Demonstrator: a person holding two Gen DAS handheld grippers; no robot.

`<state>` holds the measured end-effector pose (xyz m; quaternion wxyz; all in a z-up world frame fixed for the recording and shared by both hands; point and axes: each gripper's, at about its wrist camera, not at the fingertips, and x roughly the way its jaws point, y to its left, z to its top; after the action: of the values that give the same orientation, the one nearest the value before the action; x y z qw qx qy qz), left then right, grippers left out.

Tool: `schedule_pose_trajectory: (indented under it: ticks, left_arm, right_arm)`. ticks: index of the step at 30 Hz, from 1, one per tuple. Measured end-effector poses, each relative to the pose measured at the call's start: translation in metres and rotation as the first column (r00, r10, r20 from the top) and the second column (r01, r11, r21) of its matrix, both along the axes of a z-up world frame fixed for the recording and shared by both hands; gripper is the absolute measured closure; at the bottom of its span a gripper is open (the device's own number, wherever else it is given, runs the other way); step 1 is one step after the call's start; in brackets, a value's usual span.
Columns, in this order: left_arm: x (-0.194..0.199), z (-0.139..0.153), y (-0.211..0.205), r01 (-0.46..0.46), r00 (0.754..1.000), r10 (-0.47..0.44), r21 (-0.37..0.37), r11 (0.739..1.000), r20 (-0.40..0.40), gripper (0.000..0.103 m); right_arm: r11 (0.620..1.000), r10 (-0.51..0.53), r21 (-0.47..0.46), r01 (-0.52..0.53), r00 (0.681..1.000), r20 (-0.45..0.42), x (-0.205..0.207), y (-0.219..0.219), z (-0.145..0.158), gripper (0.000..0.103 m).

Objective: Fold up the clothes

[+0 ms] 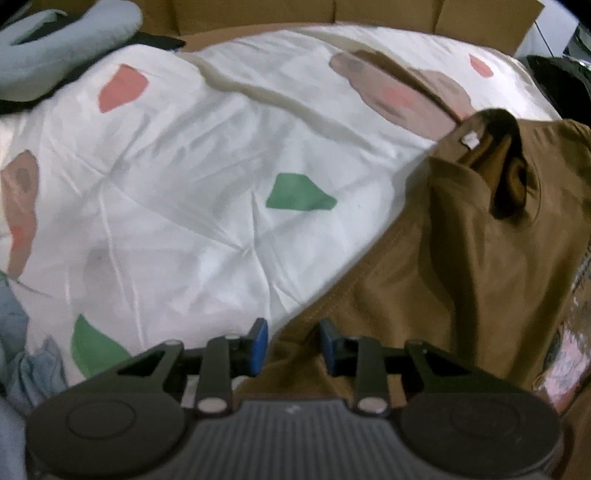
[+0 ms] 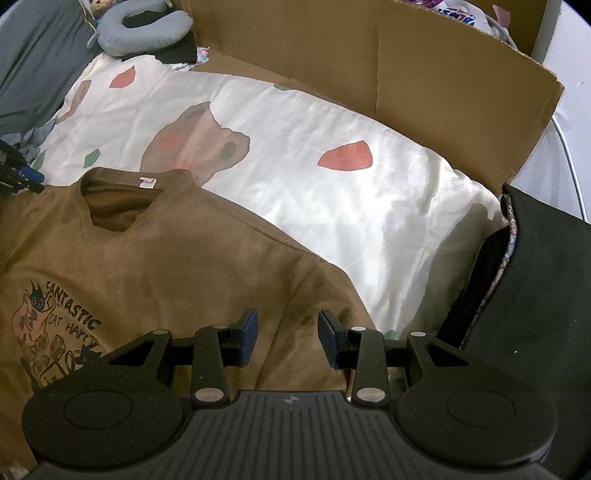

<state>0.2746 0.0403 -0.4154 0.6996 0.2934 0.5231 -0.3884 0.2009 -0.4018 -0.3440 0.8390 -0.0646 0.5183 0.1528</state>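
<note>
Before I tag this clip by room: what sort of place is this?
Probably a bedroom: a brown T-shirt lies on a white patterned quilt, with a grey neck pillow and cardboard box behind.

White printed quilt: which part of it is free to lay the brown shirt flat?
Free: the white printed quilt between the brown cotton shirt and the cardboard wall. Crowded: the grey neck pillow corner, and the black cushion side.

we see a brown t-shirt (image 2: 177,258) lying front up in the lower left of the right wrist view, neck opening toward the top, white label inside the collar, a cartoon cat print reading "fantastic" at the left edge.
</note>
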Motion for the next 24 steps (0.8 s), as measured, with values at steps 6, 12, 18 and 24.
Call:
schedule_pose_trajectory:
  ticks: [6,12,18,24]
  left_arm:
    - [0.0,-0.01,-0.004,0.055,0.998,-0.054,0.028,0.998,-0.022,0.072]
    - [-0.009,-0.01,-0.004,0.134,0.991,-0.133,0.046,0.99,-0.016,0.072]
    - [-0.013,-0.014,-0.005,0.181,0.983,-0.179,0.073,0.981,-0.029,0.081]
    - [-0.014,-0.012,-0.002,0.204,0.979,-0.202,0.08,0.976,-0.023,0.091]
  right_arm:
    - [1.0,0.017,-0.007,-0.017,1.0,-0.003,0.004,-0.001,-0.002,0.06]
    - [0.999,0.031,-0.036,-0.031,1.0,-0.001,0.016,-0.004,-0.006,0.06]
    - [0.999,0.036,-0.037,-0.036,0.999,-0.006,0.026,-0.005,-0.011,0.06]
    - [0.997,0.068,-0.048,-0.068,0.998,-0.004,0.033,-0.003,-0.014,0.06]
